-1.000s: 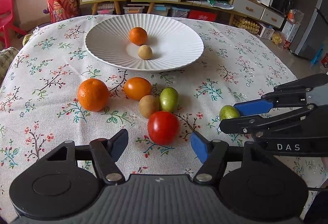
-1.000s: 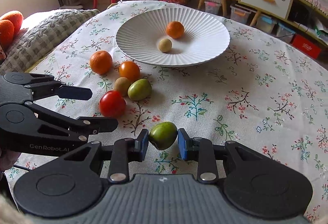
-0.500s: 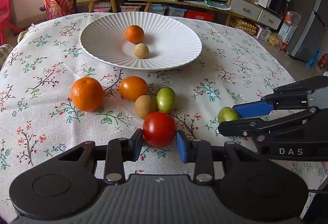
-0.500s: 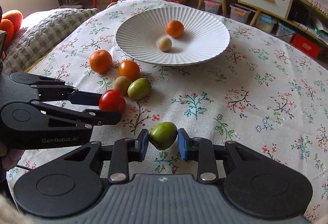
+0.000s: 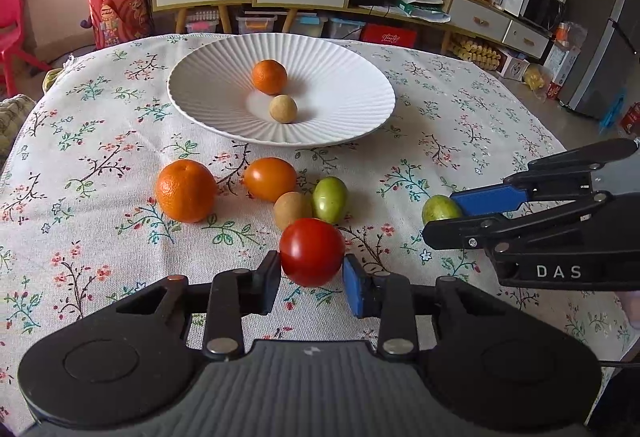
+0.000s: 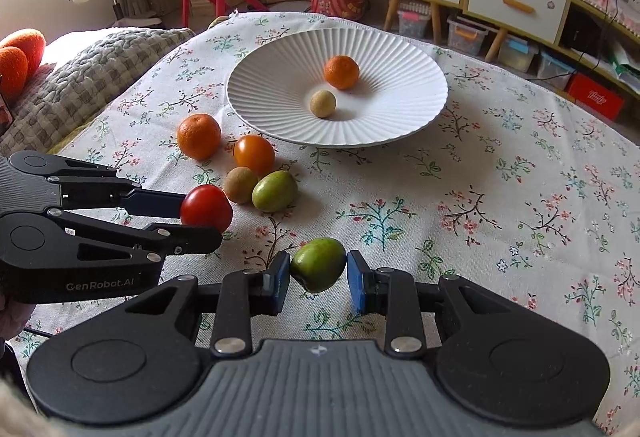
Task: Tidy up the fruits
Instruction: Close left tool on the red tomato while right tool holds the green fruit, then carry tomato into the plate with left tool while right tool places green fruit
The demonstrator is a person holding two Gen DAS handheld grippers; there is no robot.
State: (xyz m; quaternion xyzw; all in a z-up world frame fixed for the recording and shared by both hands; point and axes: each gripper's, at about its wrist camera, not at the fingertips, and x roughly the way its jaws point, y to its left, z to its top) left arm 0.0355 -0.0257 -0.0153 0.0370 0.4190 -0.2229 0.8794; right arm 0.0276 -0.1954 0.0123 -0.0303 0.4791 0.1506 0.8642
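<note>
White plate (image 5: 208, 77) holds two fruits; six fruits lie outside.

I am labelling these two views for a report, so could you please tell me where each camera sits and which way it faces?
Left wrist: sits on the left claw, looking down along its fingers across the floral table toward the white plate; it is closed on the red tomato, and the right claw enters from the right.
Right wrist: sits on the right claw, closed on a green fruit, facing the plate; the left claw enters from the left.
Shared: plate, tomato, loose fruits, both claws.
</note>
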